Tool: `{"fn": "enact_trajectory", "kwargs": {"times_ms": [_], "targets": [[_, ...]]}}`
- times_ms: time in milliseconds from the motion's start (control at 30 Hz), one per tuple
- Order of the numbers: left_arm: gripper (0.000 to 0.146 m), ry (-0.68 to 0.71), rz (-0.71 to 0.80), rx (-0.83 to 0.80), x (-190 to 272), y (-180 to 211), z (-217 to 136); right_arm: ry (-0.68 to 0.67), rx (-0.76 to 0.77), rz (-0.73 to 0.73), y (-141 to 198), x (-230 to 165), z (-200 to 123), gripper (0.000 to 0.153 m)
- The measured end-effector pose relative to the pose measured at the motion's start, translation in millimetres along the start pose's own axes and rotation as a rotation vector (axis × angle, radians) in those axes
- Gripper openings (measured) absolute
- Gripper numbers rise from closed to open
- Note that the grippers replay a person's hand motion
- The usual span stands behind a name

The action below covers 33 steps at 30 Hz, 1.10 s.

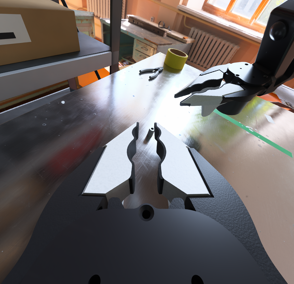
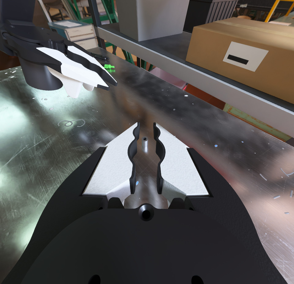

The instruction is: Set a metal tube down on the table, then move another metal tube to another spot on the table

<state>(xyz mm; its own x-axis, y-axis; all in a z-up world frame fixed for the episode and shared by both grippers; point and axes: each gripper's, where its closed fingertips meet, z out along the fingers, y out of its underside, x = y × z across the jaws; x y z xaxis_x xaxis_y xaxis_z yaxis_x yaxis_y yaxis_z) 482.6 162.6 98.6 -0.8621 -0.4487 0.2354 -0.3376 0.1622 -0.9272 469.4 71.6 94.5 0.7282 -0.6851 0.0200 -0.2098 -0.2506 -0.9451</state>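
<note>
In the left wrist view a small dark-grey metal tube (image 1: 150,134) rests on the steel table (image 1: 95,117) with its open end up, between my fingertips and close to the right one. My left gripper (image 1: 146,124) is open around it with the jaws apart, not gripping. In the right wrist view a second, shiny metal tube (image 2: 144,141) stands upright on the table (image 2: 47,149) between the fingers of my open right gripper (image 2: 146,124), touching neither. Each gripper also shows in the other view, hovering above the table: the right (image 1: 177,99), the left (image 2: 112,86).
A yellow tape roll (image 1: 175,58) and pliers (image 1: 152,71) lie at the table's far end. A green tape line (image 1: 254,133) crosses the table. A shelf (image 2: 175,58) along the table holds a cardboard box (image 2: 238,53) and a grey bin (image 2: 151,13). Loose screws (image 2: 286,174) lie at the right.
</note>
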Motion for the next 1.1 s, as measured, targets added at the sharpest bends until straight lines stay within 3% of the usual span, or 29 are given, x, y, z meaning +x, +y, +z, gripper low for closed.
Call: {"fn": "enact_trajectory", "kwargs": {"times_ms": [1100], "targets": [[0.019,-0.05,-0.027,0.02,-11,-2,-3,-0.013,-0.057,0.035,13,0,10,0.017]]}}
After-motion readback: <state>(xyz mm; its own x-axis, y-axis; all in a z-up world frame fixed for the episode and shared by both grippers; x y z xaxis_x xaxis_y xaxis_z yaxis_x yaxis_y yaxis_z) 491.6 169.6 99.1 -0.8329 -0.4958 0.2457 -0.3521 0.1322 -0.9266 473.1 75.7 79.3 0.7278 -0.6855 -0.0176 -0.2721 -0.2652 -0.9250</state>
